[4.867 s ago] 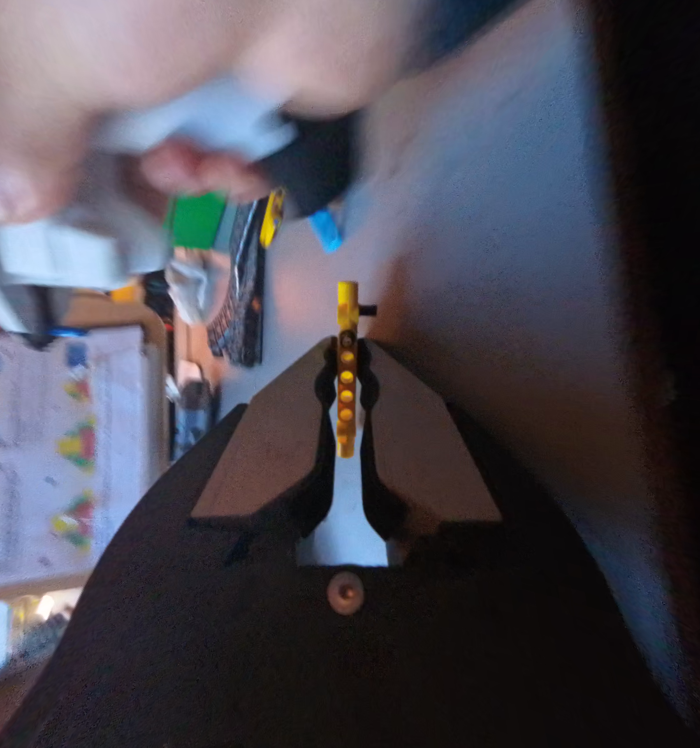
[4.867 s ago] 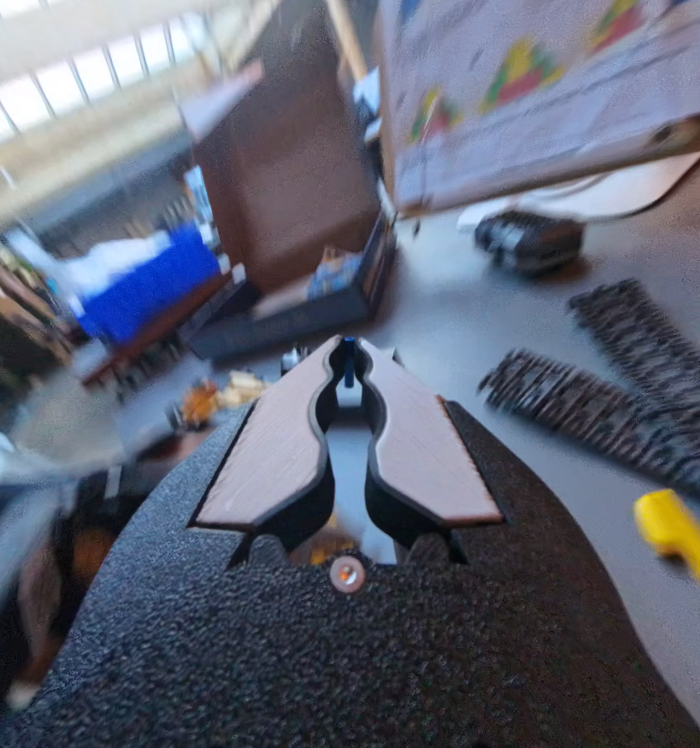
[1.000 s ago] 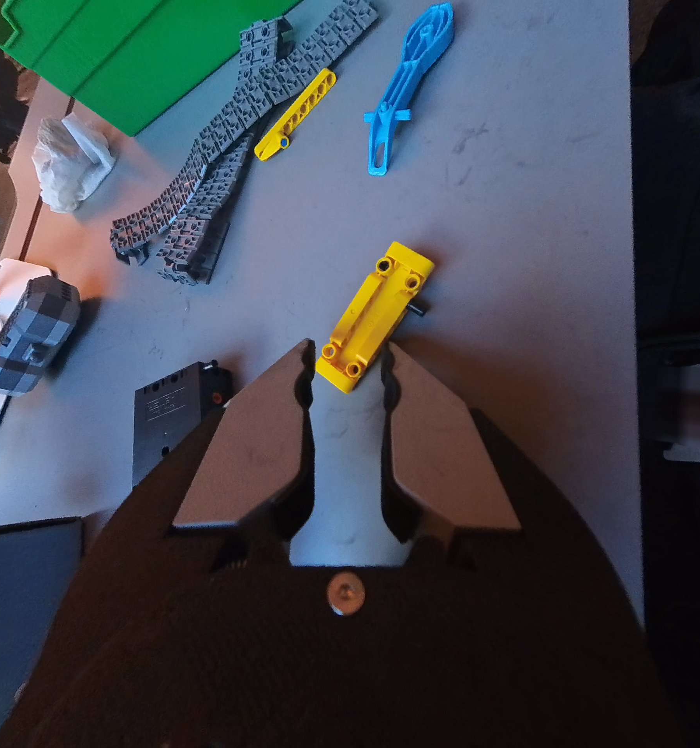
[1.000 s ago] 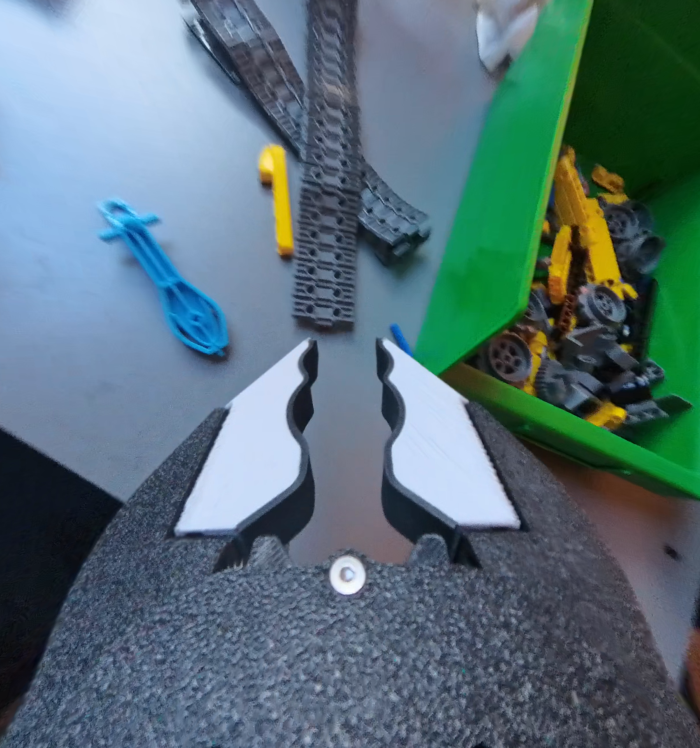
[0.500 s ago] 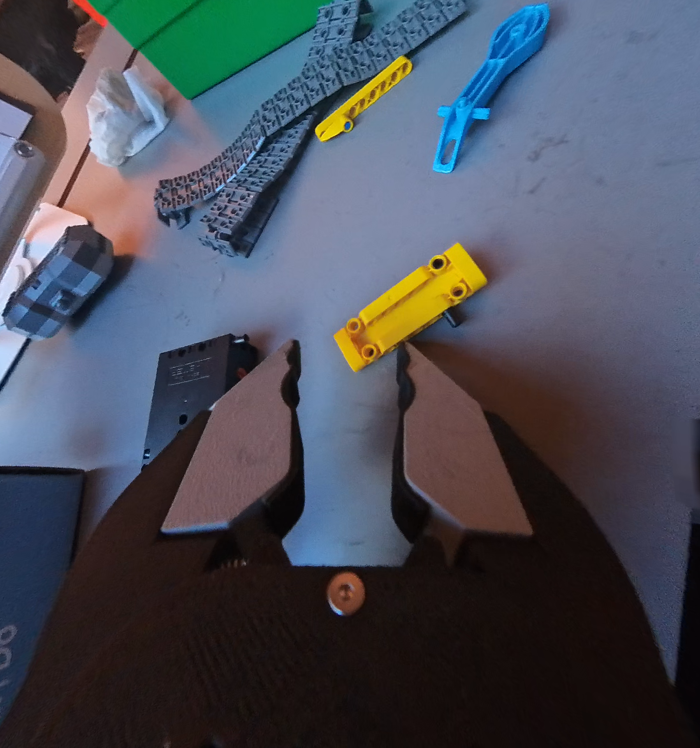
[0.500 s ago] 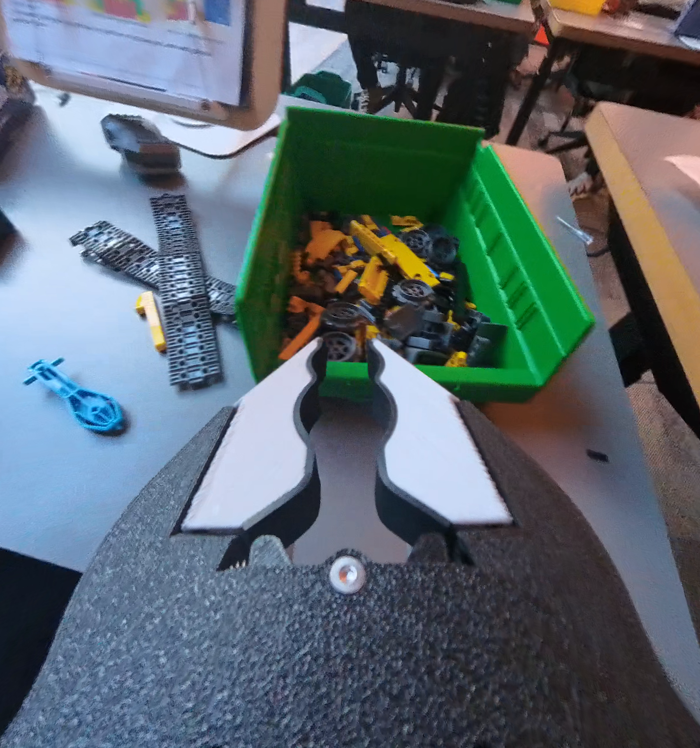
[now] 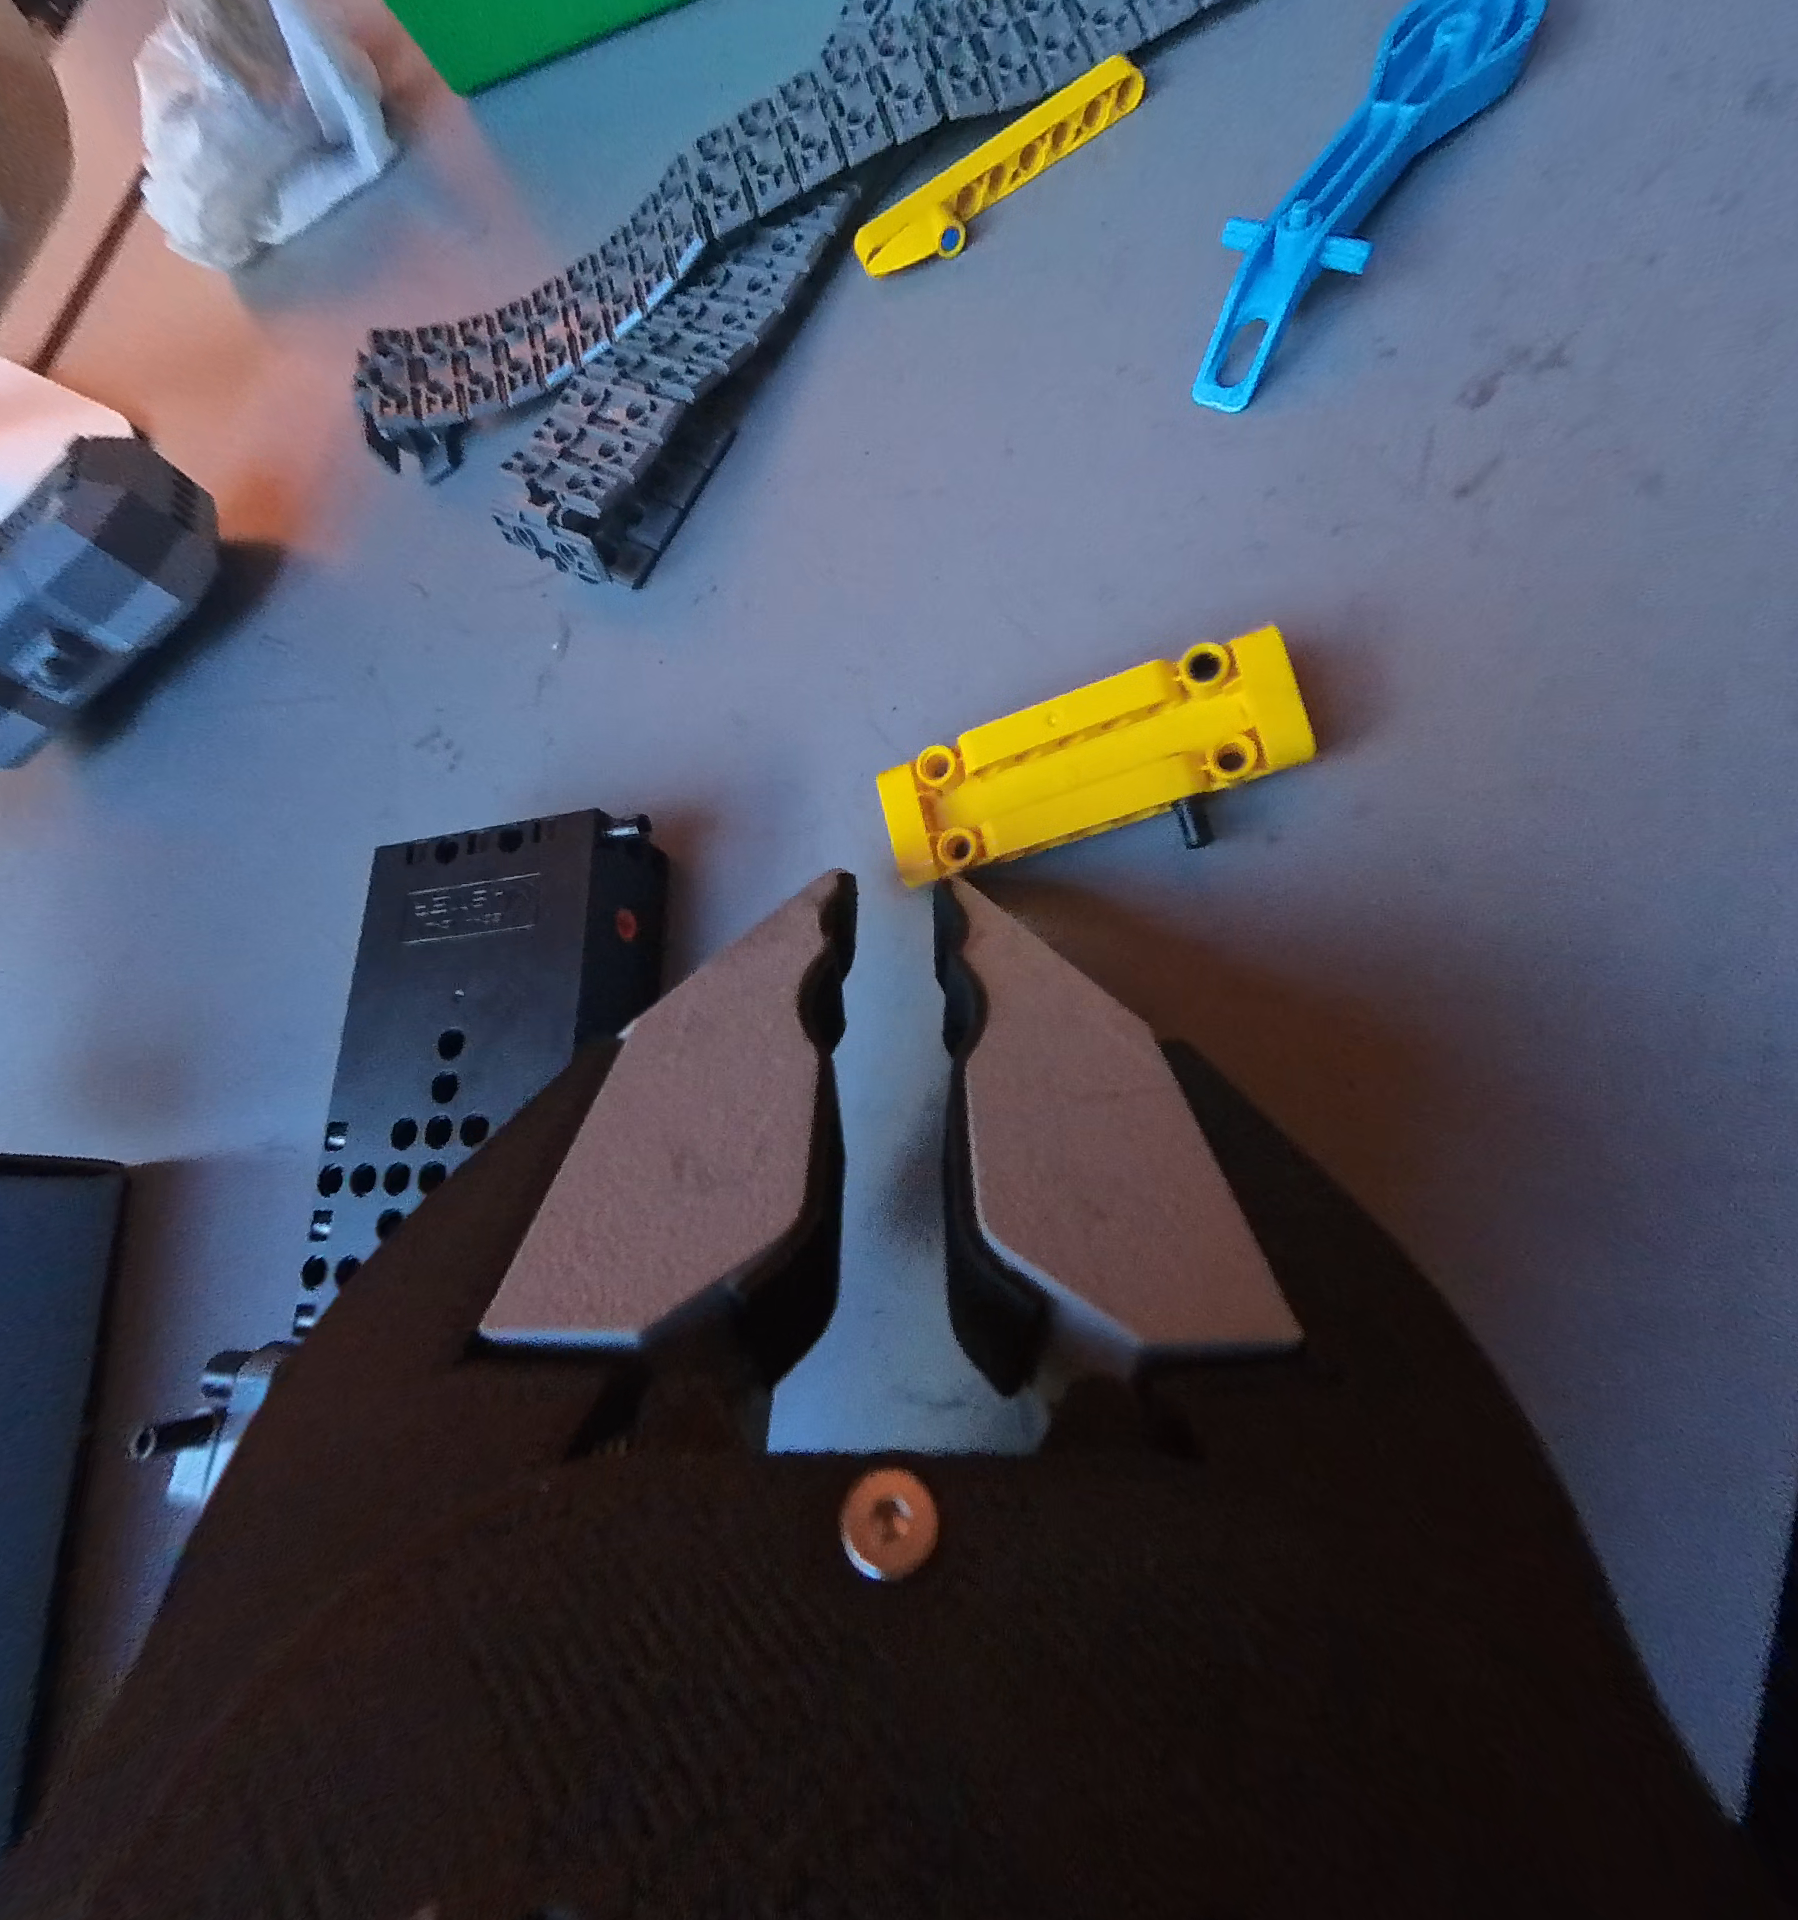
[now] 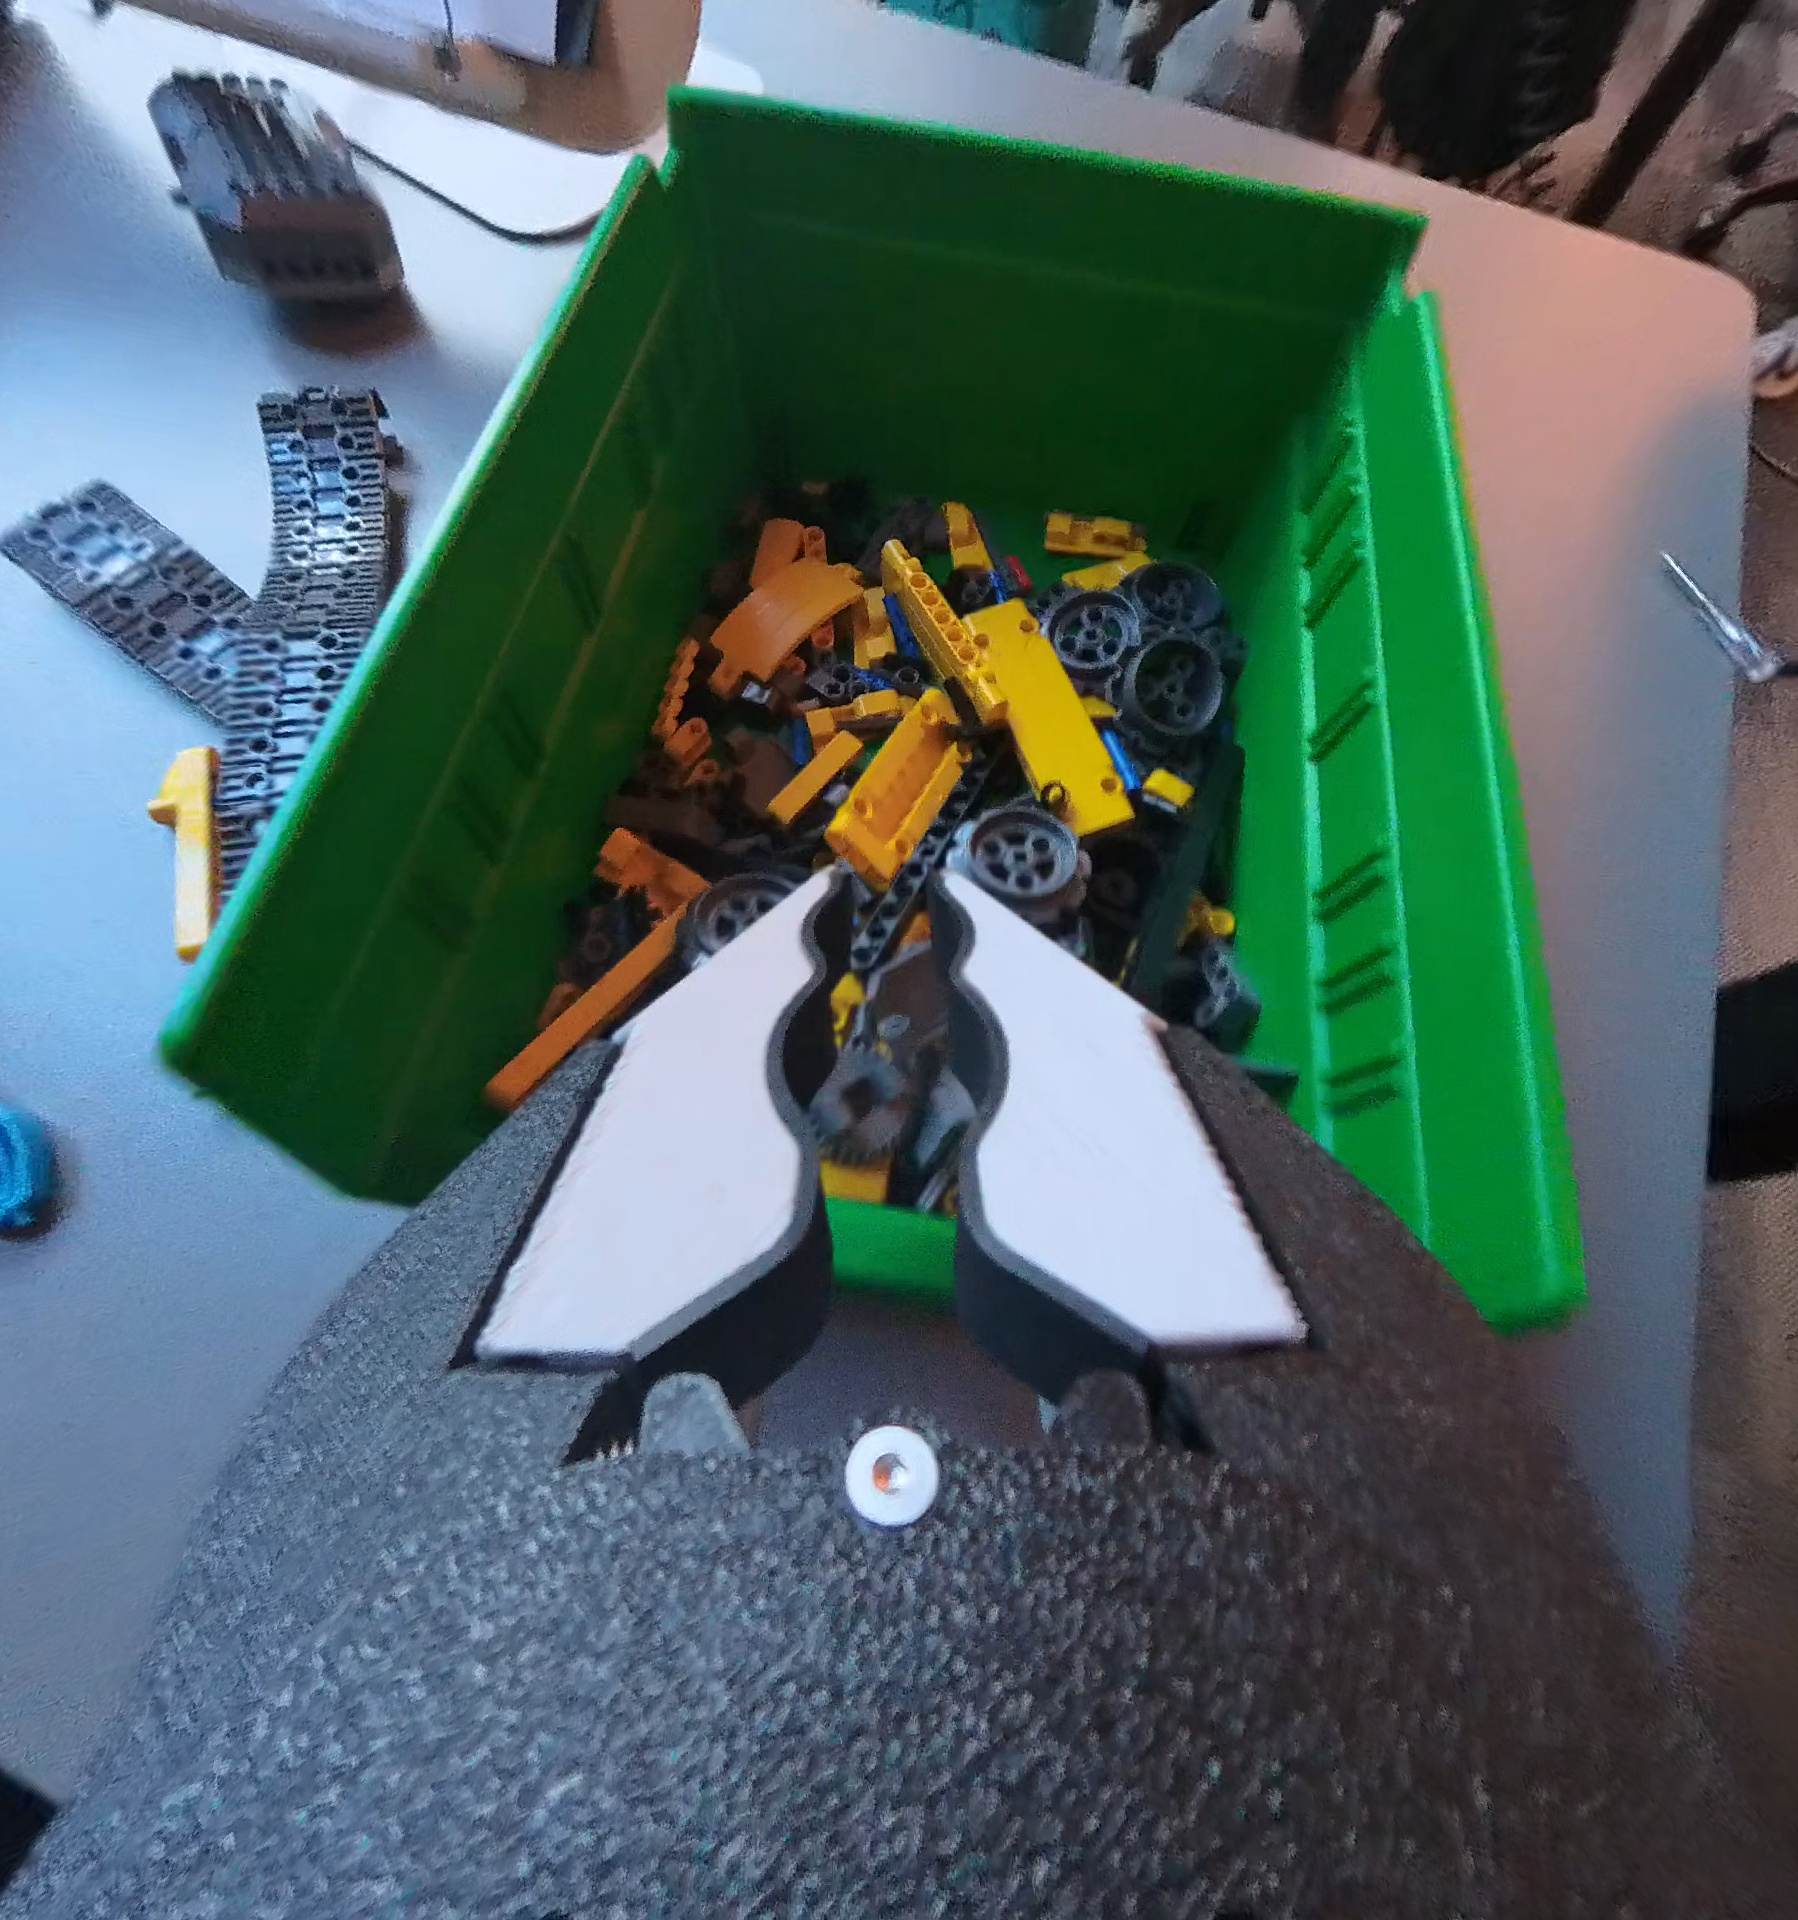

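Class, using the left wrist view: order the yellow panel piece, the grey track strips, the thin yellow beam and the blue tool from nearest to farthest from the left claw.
1. Yellow panel piece, just ahead of the left claw, slightly right.
2. Grey track strips, farther ahead, left.
3. Thin yellow beam and blue tool, far ahead; too close to call.

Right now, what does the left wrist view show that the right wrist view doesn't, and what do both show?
Only the left wrist view shows the open left gripper just short of a yellow block lying on the table, with a black box to its left.

Only the right wrist view shows the inside of the green bin, its pile of toy parts, and the open right gripper above them.

Both show the grey tracks, the yellow beam and the blue piece.
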The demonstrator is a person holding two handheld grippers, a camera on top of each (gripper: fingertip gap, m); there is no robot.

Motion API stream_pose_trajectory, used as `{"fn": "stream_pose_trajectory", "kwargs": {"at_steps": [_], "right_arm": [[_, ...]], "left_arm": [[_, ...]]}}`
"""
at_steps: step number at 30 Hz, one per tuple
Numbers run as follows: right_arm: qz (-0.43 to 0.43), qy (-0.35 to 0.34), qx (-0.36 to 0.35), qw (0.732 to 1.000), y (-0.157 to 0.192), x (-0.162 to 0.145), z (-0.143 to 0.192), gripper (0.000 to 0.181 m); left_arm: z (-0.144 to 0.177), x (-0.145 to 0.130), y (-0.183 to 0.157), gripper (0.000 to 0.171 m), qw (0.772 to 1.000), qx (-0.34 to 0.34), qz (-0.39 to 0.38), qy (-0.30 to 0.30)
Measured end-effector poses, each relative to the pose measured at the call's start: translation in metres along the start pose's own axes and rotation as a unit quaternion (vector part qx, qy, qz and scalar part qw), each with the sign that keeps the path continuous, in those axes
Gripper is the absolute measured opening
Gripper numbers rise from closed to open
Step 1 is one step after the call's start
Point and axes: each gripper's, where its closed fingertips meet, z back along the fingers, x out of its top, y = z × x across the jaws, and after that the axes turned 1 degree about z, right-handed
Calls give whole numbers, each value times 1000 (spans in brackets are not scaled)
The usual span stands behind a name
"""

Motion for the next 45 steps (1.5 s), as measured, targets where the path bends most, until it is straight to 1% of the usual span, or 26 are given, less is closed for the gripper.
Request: {"fn": "stream_pose_trajectory", "kwargs": {"at_steps": [1,4,6,8,11,14,17,19,21,23,26,31,34,35,38,41,43,45], "right_arm": [[14,14,0,1000,-3,4,-9,8],[57,62,2,996,-11,12,-33,3],[65,97,41,992,-4,8,-42,0],[69,132,73,986,4,-1,-44,0],[79,180,82,977,6,-22,-39,0],[103,199,102,969,17,-36,-34,0],[144,224,91,959,14,-49,-35,0],[153,241,61,956,2,-51,-38,0],[179,240,16,954,-12,-43,-38,0],[182,214,8,960,-14,-30,-37,0],[148,197,35,969,-10,-25,-33,2],[126,218,36,967,-16,-39,-24,4],[112,191,100,970,9,-34,-26,4],[110,189,116,969,15,-34,-29,4],[120,218,126,960,22,-40,-46,4],[132,237,162,949,35,-41,-66,2],[153,238,145,948,29,-34,-83,0],[170,243,88,951,7,-23,-95,0]], "left_arm": [[0,0,0,10,1000,-6,6,1],[-1,-1,2,9,1000,-15,27,4],[-1,-2,3,9,999,-20,36,5],[-1,-2,3,9,999,-19,37,5],[-2,-2,2,5,999,-22,34,6],[-2,-2,-1,0,999,-39,38,6],[-2,-1,-3,0,997,-55,47,4],[-1,-1,-3,1,997,-58,48,4],[-1,-1,-3,2,997,-55,45,3],[-1,0,-3,2,998,-51,41,0],[0,0,-3,2,998,-49,41,-3],[1,1,-3,1,998,-50,41,-9],[3,4,1,0,998,-43,50,-21],[4,4,3,0,997,-41,56,-23],[4,5,6,0,996,-45,74,-27],[4,4,7,0,995,-49,85,-24],[2,3,7,0,995,-52,88,-19],[2,3,7,0,995,-52,89,-19]]}}
